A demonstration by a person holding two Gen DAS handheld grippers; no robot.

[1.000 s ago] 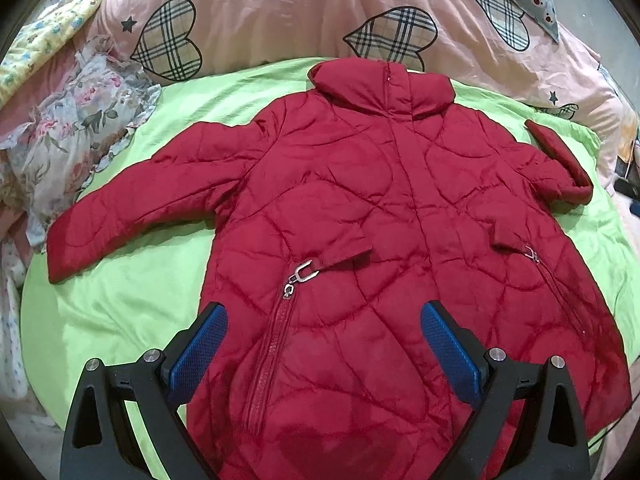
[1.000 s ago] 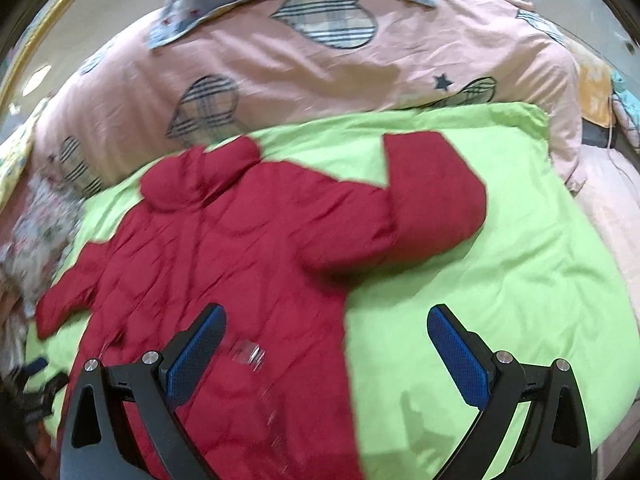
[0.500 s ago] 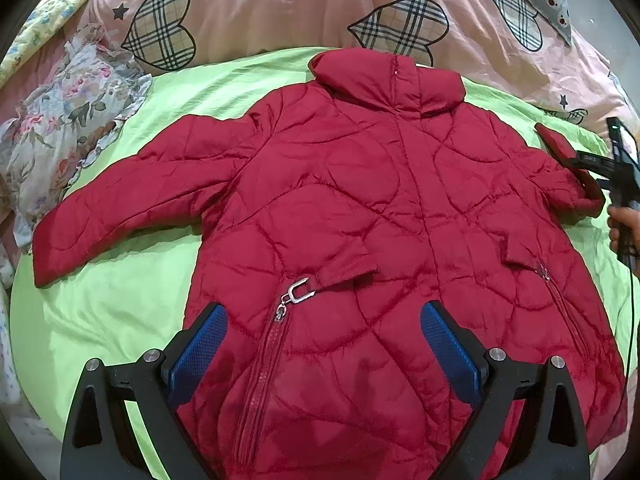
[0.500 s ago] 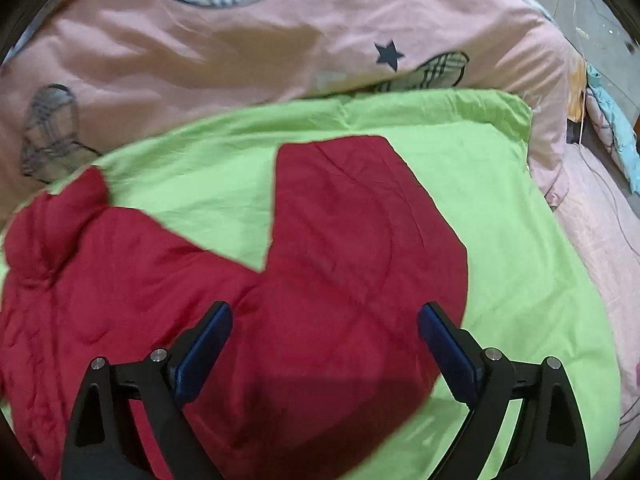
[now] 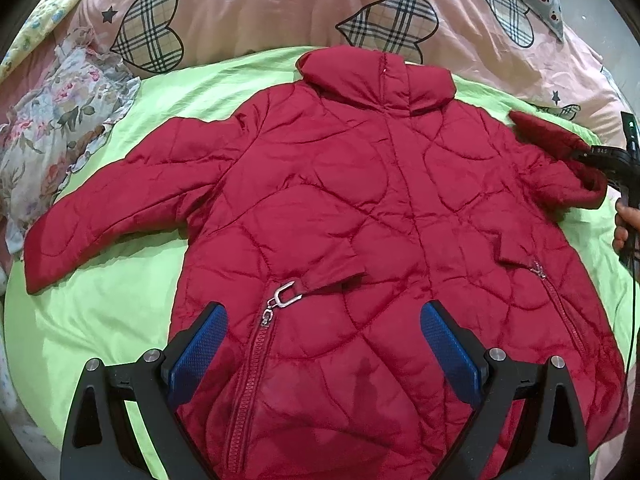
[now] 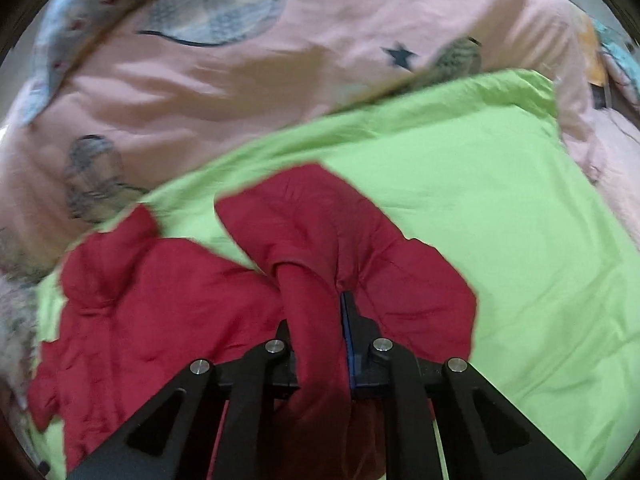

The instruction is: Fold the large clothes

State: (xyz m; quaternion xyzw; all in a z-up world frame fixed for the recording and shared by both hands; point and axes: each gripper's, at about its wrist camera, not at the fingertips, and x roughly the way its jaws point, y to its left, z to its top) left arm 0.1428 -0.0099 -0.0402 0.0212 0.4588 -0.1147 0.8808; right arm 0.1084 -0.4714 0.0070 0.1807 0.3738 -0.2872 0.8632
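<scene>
A red quilted jacket (image 5: 360,208) lies front up on a green sheet (image 5: 100,312), collar at the far side. Its left sleeve (image 5: 120,200) is spread out flat. My left gripper (image 5: 324,344) is open and empty, hovering over the jacket's lower front near the zip pull (image 5: 284,296). My right gripper (image 6: 340,320) is shut on the jacket's right sleeve (image 6: 320,240), bunching the cloth between its jaws. It also shows at the right edge of the left wrist view (image 5: 612,160), gripping the sleeve cuff (image 5: 568,160).
A pink quilt with plaid hearts (image 5: 280,4) lies behind the green sheet. A floral cloth (image 5: 52,120) lies at the far left. The green sheet (image 6: 500,220) extends to the right of the sleeve.
My right gripper moved in onto the right sleeve and closed on it; it was open before. My left gripper drifted slightly nearer over the jacket and stayed open.
</scene>
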